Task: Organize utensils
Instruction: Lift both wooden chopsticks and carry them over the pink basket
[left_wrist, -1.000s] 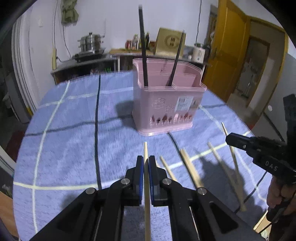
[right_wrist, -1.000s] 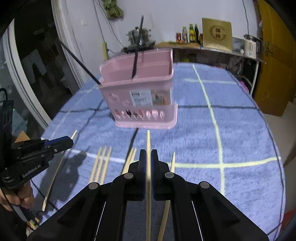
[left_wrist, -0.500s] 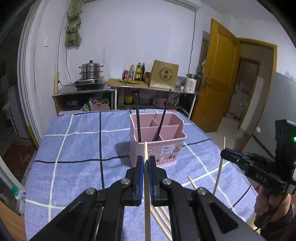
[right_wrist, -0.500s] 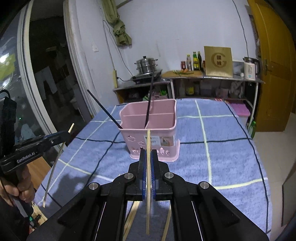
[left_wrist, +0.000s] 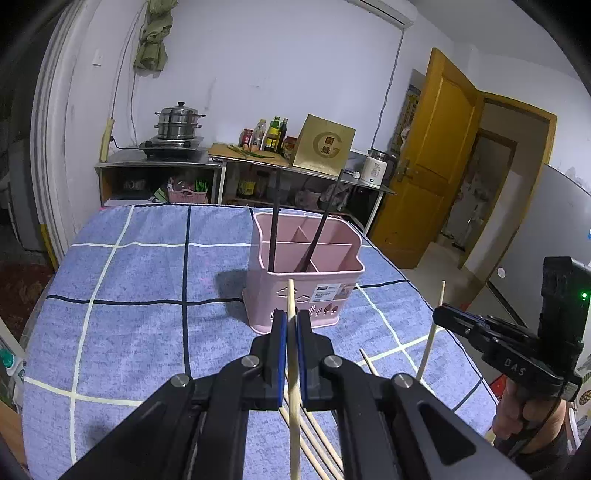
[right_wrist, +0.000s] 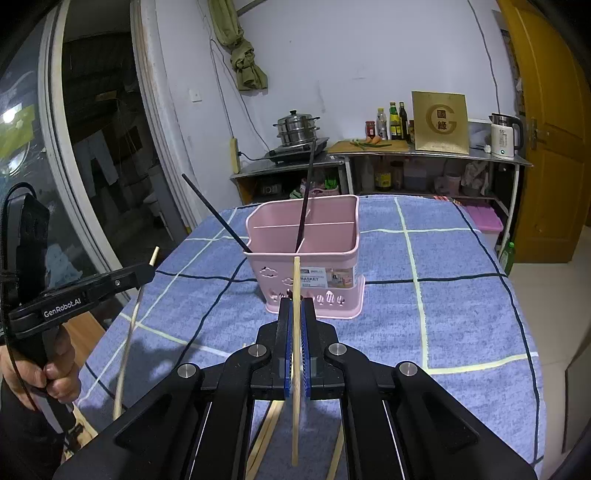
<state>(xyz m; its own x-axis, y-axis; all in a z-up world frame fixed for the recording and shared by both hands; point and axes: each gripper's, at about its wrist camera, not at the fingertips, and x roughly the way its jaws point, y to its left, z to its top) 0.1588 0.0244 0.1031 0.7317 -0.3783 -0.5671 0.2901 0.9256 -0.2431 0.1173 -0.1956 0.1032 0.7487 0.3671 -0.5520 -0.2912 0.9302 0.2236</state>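
Pink plastic utensil basket (left_wrist: 305, 272) stands mid-table on the blue checked tablecloth (left_wrist: 133, 273), two black chopsticks (left_wrist: 274, 218) already slotted in. Left gripper (left_wrist: 291, 325) pinches one bamboo chopstick (left_wrist: 293, 387) upright, held above the cloth short of the basket; right gripper (right_wrist: 295, 314) pinches another bamboo chopstick (right_wrist: 296, 332) likewise. Several loose bamboo chopsticks (left_wrist: 317, 443) lie on the cloth near the grippers. Judged early-to-mid: both held sticks and the loose ones not yet in.
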